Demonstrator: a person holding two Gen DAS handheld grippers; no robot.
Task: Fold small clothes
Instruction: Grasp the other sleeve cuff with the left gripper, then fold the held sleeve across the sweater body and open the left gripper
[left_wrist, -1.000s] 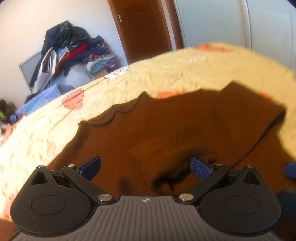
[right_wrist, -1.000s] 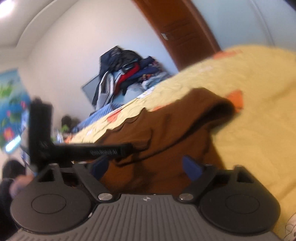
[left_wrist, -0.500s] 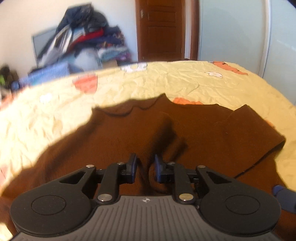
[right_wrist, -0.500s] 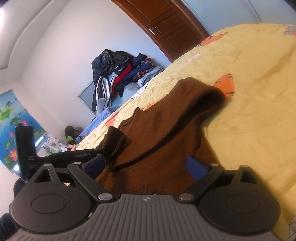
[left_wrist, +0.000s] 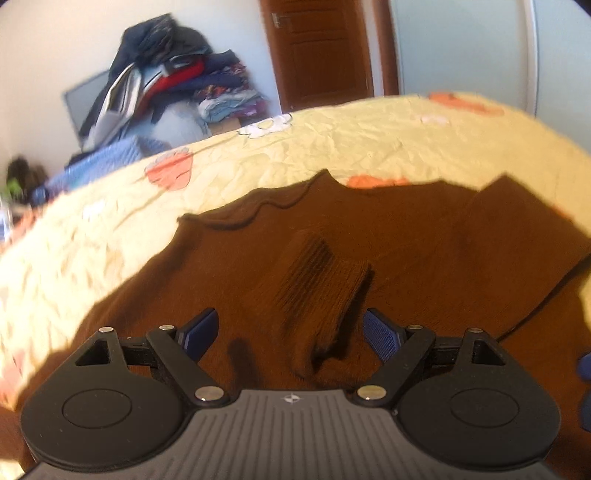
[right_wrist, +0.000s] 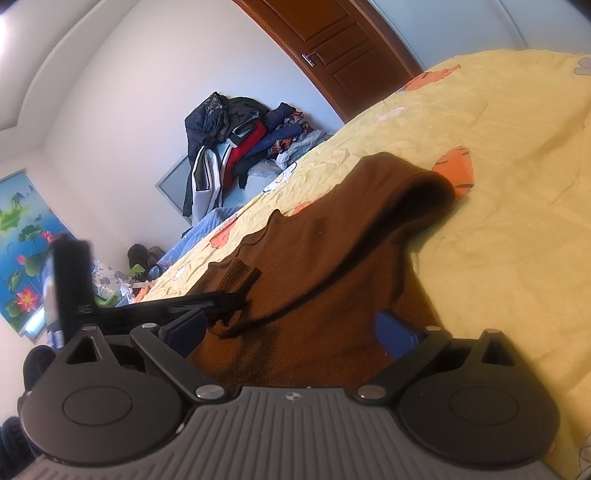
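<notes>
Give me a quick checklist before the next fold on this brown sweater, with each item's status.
1. Left gripper free of cloth: ok, jaws just opened, pads clear of the ribbed cuff.
2. Right gripper empty: ok, open over the brown sweater.
3. Cuff resting on the sweater body: ok.
4. Right sleeve folded inward: ok.
5. Sweater hem lying flat: cannot tell, hidden.
6. Yellow bedspread beside sweater unobstructed: ok.

My feeds warm and daylit, bed (left_wrist: 369, 140) sunlit and slightly washed out, hard shadows on the brown sweater (left_wrist: 424, 251), left view motion-blurred, fisheye bending edges.
</notes>
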